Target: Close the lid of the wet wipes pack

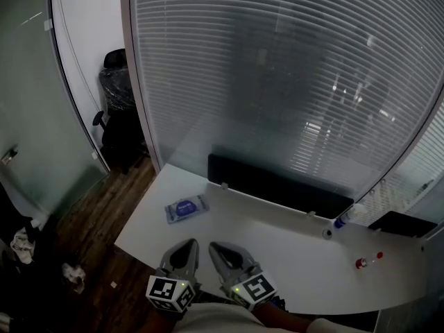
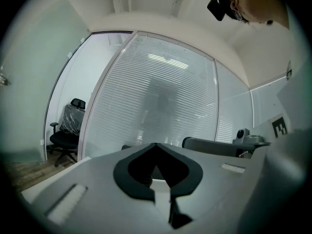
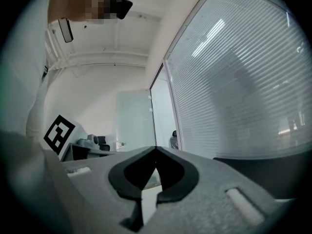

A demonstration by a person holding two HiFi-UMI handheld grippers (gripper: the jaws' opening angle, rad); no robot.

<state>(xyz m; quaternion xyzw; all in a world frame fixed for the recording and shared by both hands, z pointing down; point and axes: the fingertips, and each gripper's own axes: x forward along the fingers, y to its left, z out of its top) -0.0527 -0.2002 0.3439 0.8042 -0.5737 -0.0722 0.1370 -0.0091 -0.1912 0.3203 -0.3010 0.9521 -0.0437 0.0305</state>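
Wipes pack (image 1: 186, 208) lies on desk (image 1: 277, 245) before black panel (image 1: 277, 186), bottle (image 1: 341, 220) rightward.

Left gripper (image 1: 183, 250) and right gripper (image 1: 225, 252) had grey, tapered shells. Behind each gripper's jaws sat a cube (image 1: 170, 292) with black-and-white square markers. The jaw lining (image 2: 130, 172) was black, with a spade-shaped outline. The person wore a pale garment (image 1: 222, 319).
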